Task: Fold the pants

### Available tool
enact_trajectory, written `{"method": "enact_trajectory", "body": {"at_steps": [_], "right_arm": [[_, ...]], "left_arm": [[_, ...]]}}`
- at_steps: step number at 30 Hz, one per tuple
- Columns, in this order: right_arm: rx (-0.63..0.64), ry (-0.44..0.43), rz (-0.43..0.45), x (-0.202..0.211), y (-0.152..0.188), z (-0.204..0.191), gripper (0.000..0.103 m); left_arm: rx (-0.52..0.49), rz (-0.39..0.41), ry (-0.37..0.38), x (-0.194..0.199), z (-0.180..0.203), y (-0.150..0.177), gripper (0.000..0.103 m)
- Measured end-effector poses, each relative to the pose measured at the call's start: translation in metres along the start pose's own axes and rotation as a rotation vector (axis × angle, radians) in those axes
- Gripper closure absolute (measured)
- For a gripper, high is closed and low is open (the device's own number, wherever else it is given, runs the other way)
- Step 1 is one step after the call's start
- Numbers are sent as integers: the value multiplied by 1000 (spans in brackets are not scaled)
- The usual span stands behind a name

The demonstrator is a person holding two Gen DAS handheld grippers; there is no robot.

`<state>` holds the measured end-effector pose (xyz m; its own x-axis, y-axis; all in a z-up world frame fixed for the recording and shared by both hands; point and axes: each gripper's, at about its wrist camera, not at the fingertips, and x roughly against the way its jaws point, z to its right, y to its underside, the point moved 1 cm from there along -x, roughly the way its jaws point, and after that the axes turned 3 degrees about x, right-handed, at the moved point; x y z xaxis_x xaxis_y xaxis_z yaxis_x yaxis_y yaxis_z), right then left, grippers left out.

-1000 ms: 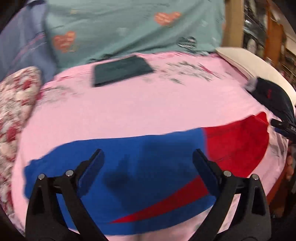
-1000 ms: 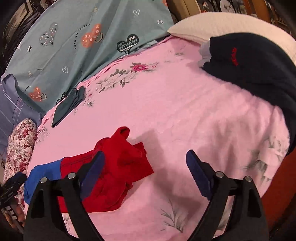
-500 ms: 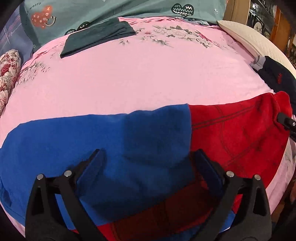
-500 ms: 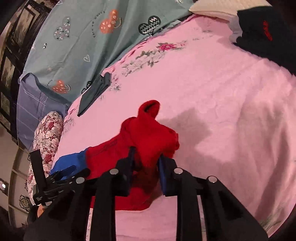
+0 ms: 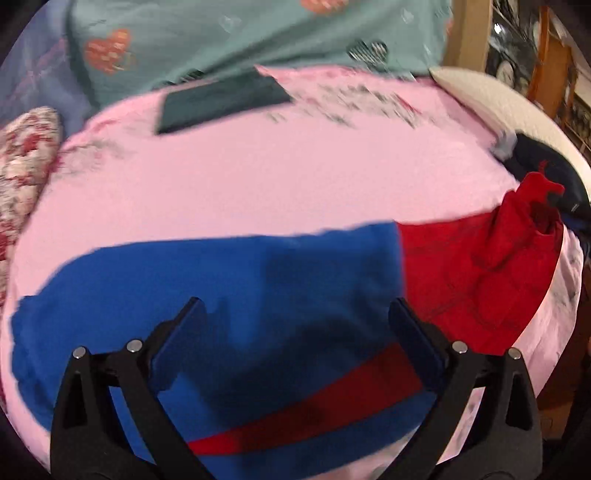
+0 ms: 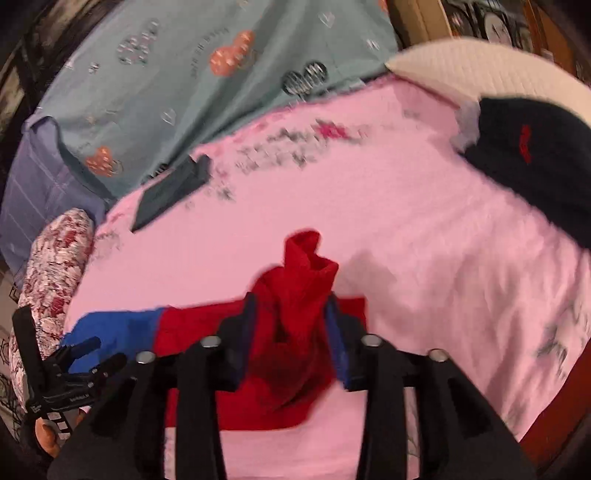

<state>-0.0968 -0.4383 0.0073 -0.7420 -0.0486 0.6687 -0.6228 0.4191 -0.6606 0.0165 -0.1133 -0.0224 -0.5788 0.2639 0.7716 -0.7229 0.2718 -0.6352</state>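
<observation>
red end of pants (image 6: 295, 280) now lifted, bunched btwn r gripper (image 6: 290, 328) pads.

You have a bed under a pink floral sheet (image 5: 258, 177). At its far edge lies a flat, dark folded cloth (image 5: 221, 99), just below a teal blanket (image 5: 240, 33) printed with hearts. At your right a black garment (image 6: 535, 155) rests against a cream pillow (image 6: 480, 70). A red-flowered cushion (image 6: 55, 266) sits at the left.
</observation>
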Motion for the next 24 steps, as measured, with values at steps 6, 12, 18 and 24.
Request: {"method": "enact_trajectory", "body": {"at_steps": [6, 12, 18, 24], "right_arm": [[221, -411, -190, -60, -49, -154, 21], [224, -548, -582, -215, -22, -265, 21], [143, -667, -936, -248, 33, -288, 21], [76, -737, -1049, -234, 40, -289, 20]], "left_arm": [[155, -67, -295, -4, -118, 13, 2], [214, -127, -268, -19, -148, 44, 2], [203, -136, -224, -17, -152, 46, 2], [198, -141, -210, -20, -155, 47, 2]]}}
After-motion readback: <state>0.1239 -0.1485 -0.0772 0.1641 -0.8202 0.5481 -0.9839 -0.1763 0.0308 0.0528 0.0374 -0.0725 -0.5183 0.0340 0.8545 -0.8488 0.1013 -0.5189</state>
